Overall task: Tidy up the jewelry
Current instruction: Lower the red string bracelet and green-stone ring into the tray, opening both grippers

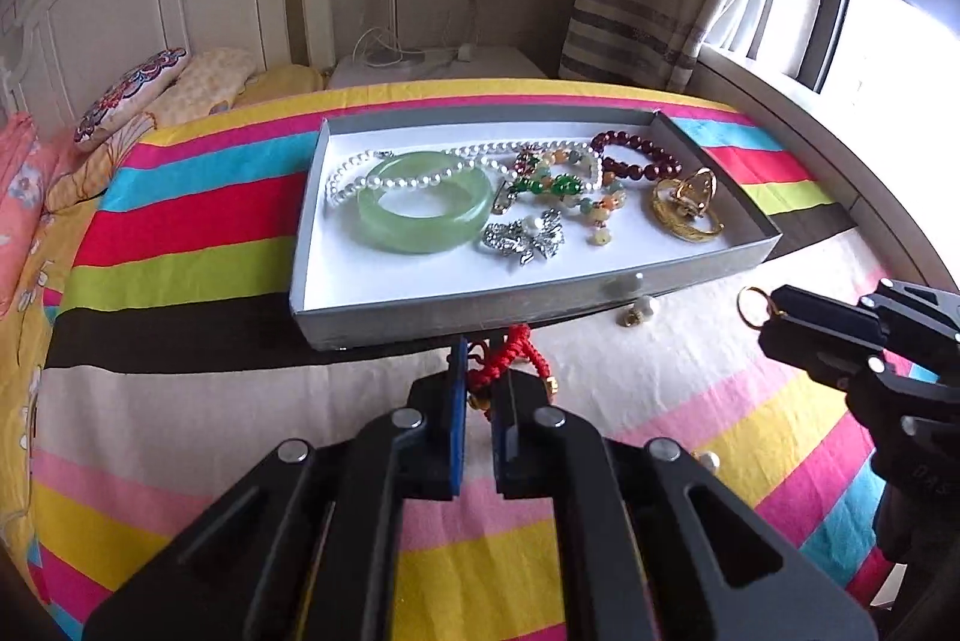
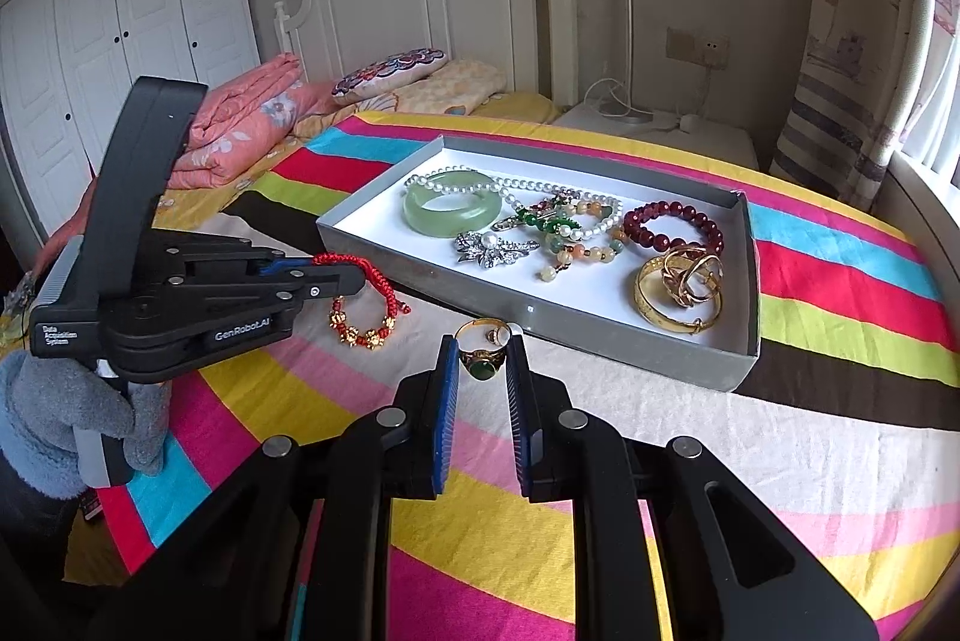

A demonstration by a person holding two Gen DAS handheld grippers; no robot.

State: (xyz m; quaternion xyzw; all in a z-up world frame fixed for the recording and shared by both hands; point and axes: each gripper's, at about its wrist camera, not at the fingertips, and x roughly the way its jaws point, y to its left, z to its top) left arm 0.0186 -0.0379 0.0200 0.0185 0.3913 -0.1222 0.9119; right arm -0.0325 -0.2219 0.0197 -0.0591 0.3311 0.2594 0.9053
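Jewelry tray (image 2: 690,359) on striped bedspread (image 2: 840,281), holding jade bangle (image 2: 451,210), pearl strand (image 2: 480,188), dark red beads (image 2: 672,224), gold bangle (image 2: 678,305). Left gripper (image 2: 354,281) clamped on red cord bracelet (image 2: 360,305) (charms dangling just above the bedspread). Right gripper (image 2: 483,359) pinching green-stone ring (image 2: 483,350) near the tray's front wall.

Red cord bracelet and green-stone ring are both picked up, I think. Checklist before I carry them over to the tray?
1. Left gripper shut on red cord bracelet: ok.
2. Right gripper shut on gold ring: ok, though only lightly pinched.
3. Bracelet lifted off the bedspread: cannot tell.
4. Free space in tray: ok, near front edge.
5. Pearl earring on the bedspread outside the tray: not ok.
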